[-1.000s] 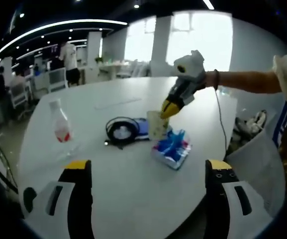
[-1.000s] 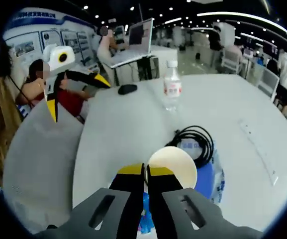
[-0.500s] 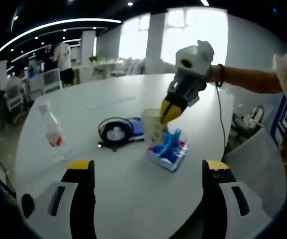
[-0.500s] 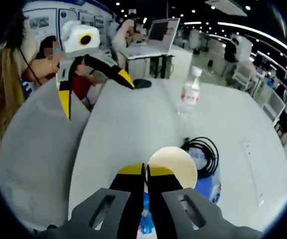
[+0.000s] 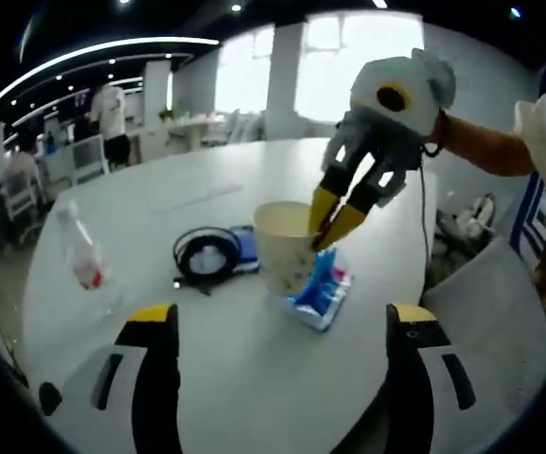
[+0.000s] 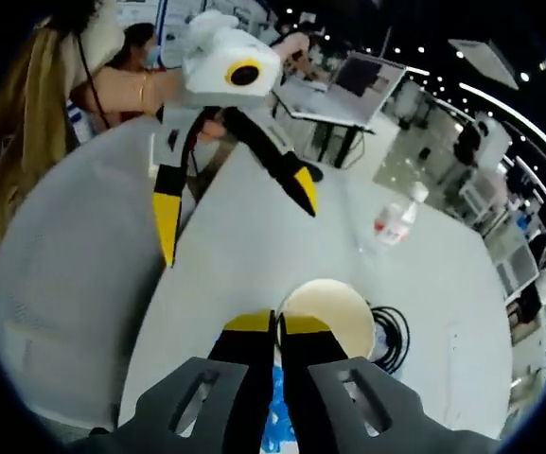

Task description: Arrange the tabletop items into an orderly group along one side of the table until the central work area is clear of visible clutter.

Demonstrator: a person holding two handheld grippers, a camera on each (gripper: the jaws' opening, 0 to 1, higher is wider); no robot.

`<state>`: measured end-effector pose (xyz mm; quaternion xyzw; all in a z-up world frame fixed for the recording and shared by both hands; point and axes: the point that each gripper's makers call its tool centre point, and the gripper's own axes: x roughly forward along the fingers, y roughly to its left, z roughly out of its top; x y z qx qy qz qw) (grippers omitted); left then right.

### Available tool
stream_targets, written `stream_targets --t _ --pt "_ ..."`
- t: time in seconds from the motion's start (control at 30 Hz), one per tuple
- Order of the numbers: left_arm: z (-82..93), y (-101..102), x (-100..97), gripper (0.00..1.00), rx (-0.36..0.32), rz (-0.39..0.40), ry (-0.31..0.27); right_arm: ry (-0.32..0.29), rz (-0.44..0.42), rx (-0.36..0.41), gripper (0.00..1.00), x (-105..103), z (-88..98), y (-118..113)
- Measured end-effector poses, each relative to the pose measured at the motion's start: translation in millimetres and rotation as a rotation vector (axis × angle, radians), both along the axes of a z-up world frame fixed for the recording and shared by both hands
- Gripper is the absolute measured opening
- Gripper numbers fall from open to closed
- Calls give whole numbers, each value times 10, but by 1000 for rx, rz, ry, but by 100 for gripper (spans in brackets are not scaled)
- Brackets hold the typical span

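Note:
A cream paper cup [image 5: 282,241] hangs tilted just above the white table [image 5: 206,369], and my right gripper [image 5: 334,216] is shut on its rim. In the right gripper view the same cup [image 6: 334,317] sits right past my pinched right gripper [image 6: 277,326]. A blue packet [image 5: 318,293] lies under the cup, beside a coiled black cable [image 5: 206,255] on a blue pad. A clear bottle [image 5: 79,257] with a red label stands at the left. My left gripper [image 5: 282,314] is open over bare table in front of the cup. In the right gripper view this left gripper [image 6: 235,213] spreads wide.
The table's near edge curves close under my left gripper. A person [image 6: 112,76] sits past the far table edge, and a laptop [image 6: 353,80] stands on another desk. Chairs and people [image 5: 102,113] fill the room behind the table.
My right gripper has raised the cup off the table and brought it nearer the left gripper. The left gripper stayed open. Both views shifted with the hands.

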<state>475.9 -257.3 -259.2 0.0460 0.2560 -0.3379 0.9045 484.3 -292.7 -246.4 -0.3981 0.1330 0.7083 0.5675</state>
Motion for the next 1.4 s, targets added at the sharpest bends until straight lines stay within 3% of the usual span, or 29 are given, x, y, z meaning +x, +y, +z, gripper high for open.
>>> stream_targets --t 0.33,0.53,0.93,1.4 --pt "33 -88 38 87 0 -36 -42 -3 132 35 1 -424 274 148" --pt "107 -143 23 82 -23 -55 -79 -15 173 31 1 -520 315 184" --pt "158 -294 -130 41 -52 -160 -118 -3 228 28 1 -674 359 219" --pt "208 -279 -116 40 -71 -135 -158 -5 193 52 2 -669 421 210"
